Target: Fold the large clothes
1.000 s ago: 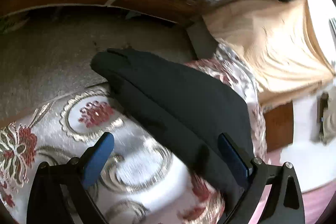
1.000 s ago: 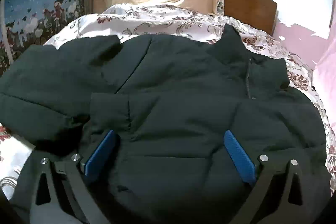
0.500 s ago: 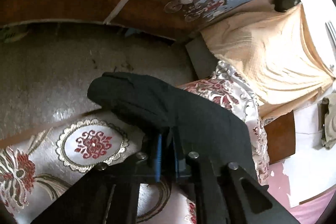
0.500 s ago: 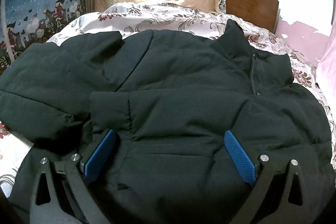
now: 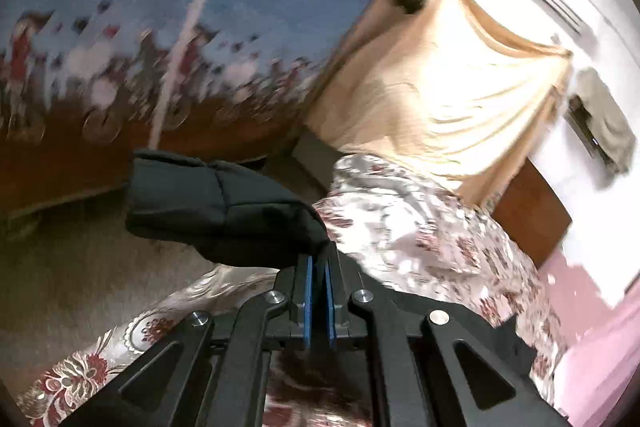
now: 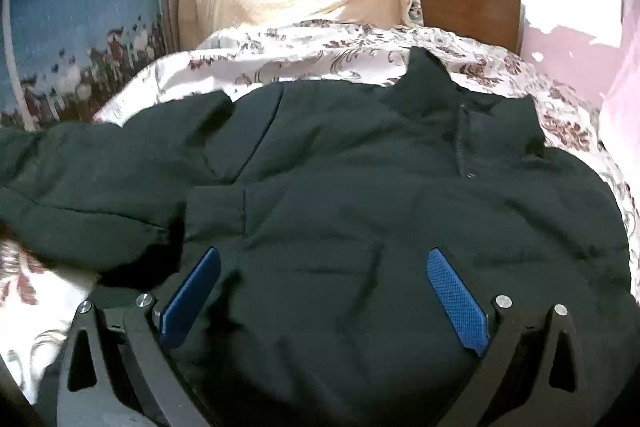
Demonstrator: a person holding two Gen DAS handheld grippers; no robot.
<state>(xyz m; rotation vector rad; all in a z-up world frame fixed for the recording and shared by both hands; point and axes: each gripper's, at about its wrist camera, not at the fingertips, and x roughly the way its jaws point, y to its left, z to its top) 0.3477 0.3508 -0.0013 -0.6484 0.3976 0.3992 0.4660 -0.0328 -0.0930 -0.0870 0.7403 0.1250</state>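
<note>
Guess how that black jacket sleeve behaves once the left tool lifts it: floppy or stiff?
Likely semi-floppy: the sleeve held in the left tool juts out puffy rather than dangling, so the padding probably gives it some body. The jacket looks quilted and bulky, so probably light for its size and springy when folded.

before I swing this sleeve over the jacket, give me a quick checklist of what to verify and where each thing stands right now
1. Left gripper shut on the sleeve: ok, fingers closed with black fabric pinched at the tips.
2. Sleeve lifted off the bedspread: ok, the cuff end hangs in the air.
3. Jacket body lying flat: ok, front up, collar at the far side.
4. Right gripper open: ok, fingers spread above the jacket front.
5. Right gripper pressing the jacket down: cannot tell.
6. Other sleeve already folded: cannot tell.
</note>
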